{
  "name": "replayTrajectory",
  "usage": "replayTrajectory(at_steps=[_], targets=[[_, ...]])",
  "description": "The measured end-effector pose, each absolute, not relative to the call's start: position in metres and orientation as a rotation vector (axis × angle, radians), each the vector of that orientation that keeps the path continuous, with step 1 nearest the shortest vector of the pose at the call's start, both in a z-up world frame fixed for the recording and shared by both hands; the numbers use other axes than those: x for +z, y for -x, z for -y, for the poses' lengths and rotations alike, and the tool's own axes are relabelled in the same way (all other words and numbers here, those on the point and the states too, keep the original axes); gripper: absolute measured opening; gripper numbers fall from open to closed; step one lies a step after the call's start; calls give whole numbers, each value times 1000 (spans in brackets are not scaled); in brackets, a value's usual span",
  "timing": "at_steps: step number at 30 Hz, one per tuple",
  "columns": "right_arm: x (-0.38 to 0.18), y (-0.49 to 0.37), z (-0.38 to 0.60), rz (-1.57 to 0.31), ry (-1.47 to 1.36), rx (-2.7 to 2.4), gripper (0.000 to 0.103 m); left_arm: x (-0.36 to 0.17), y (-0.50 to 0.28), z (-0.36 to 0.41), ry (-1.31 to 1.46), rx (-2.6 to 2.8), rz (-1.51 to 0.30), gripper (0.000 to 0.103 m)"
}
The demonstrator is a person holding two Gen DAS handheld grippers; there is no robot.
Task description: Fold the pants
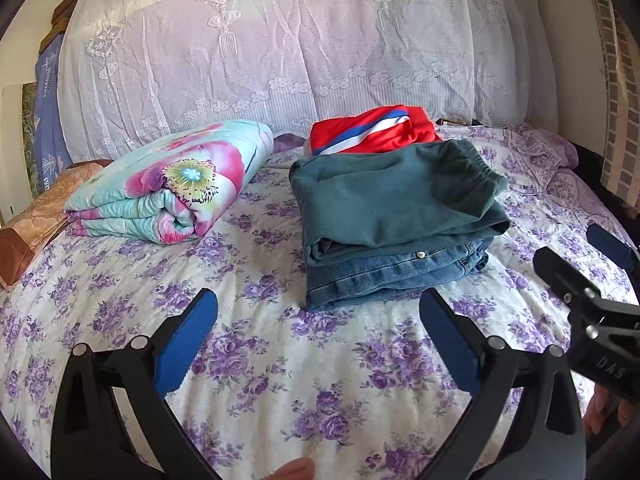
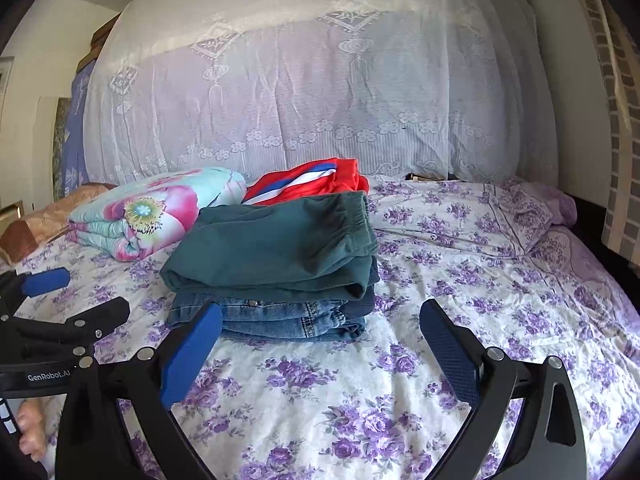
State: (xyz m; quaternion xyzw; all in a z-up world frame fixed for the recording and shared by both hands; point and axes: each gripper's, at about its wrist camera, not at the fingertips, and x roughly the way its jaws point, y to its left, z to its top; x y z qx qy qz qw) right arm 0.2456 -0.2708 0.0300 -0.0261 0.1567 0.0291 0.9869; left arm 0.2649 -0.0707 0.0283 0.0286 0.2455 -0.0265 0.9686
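Folded dark green pants (image 1: 392, 196) (image 2: 280, 240) lie on top of folded blue jeans (image 1: 388, 276) (image 2: 280, 320) in a stack on the flowered bed sheet (image 1: 280, 360) (image 2: 400, 380). A red garment with blue and white stripes (image 1: 376, 130) (image 2: 308, 180) lies behind the stack. My left gripper (image 1: 318, 312) is open and empty, just in front of the stack. My right gripper (image 2: 320, 320) is open and empty, near the stack's front edge. Each gripper shows in the other's view, the right one (image 1: 576, 256) and the left one (image 2: 80, 292).
A folded flowered quilt (image 1: 172, 184) (image 2: 156, 208) lies left of the stack. A lace-covered headboard (image 1: 280, 40) (image 2: 312, 80) stands behind. A brown pillow (image 1: 36, 216) lies at far left. A purple pillow (image 2: 540, 208) lies at the right.
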Motion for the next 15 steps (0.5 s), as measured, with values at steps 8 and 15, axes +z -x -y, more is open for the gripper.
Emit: replayTrajectory(at_steps=[8, 15], targets=[[29, -244, 269, -313, 48, 71, 100, 26, -265, 72, -47, -65, -510, 98], [30, -242, 267, -305, 50, 72, 100, 26, -262, 74, -55, -71, -507, 98]])
